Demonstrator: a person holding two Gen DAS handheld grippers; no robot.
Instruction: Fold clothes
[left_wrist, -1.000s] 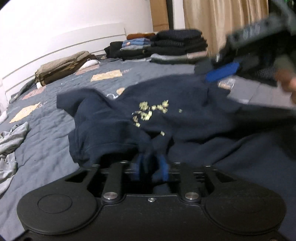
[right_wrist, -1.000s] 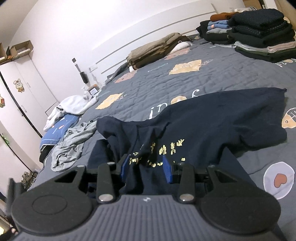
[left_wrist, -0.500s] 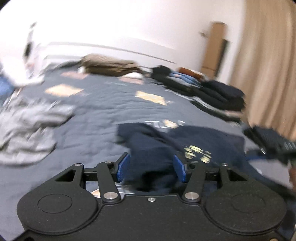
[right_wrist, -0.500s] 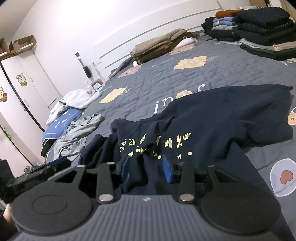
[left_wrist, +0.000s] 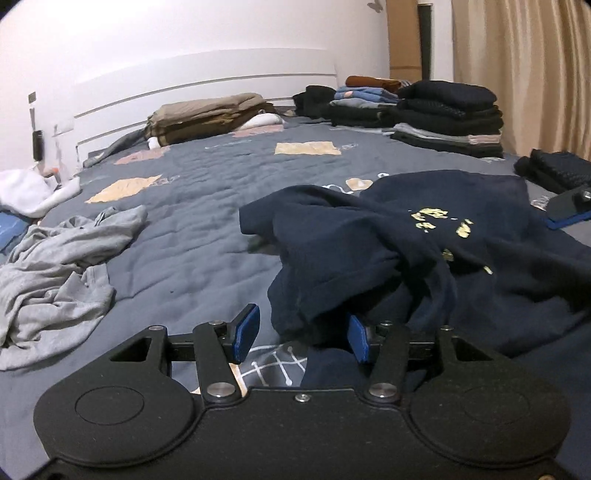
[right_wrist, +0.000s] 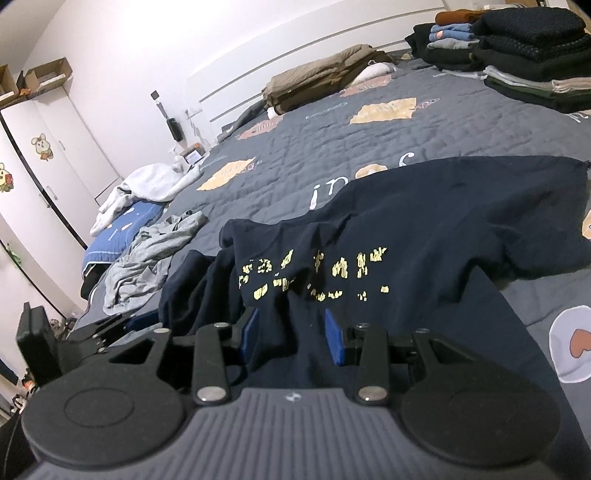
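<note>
A navy T-shirt with a gold print (left_wrist: 424, 236) lies crumpled on the grey quilted bed (left_wrist: 221, 192). It also shows in the right wrist view (right_wrist: 424, 229). My left gripper (left_wrist: 301, 334) is open at the shirt's near left edge, with bunched cloth lying against its right finger. My right gripper (right_wrist: 291, 336) is open, with a fold of the shirt lying between its fingers. The right gripper's tip shows at the right edge of the left wrist view (left_wrist: 569, 210). The left gripper shows low at the left of the right wrist view (right_wrist: 110, 325).
A crumpled grey garment (left_wrist: 62, 269) lies to the left. Stacks of folded clothes (left_wrist: 447, 114) stand at the back right, and a folded brown blanket (left_wrist: 210, 116) lies by the headboard. A white garment and a blue pillow (right_wrist: 125, 225) lie at the bed's left side.
My left gripper has opened and let go of the shirt, and it has swung to face the headboard. My right gripper stays open and has barely moved.
</note>
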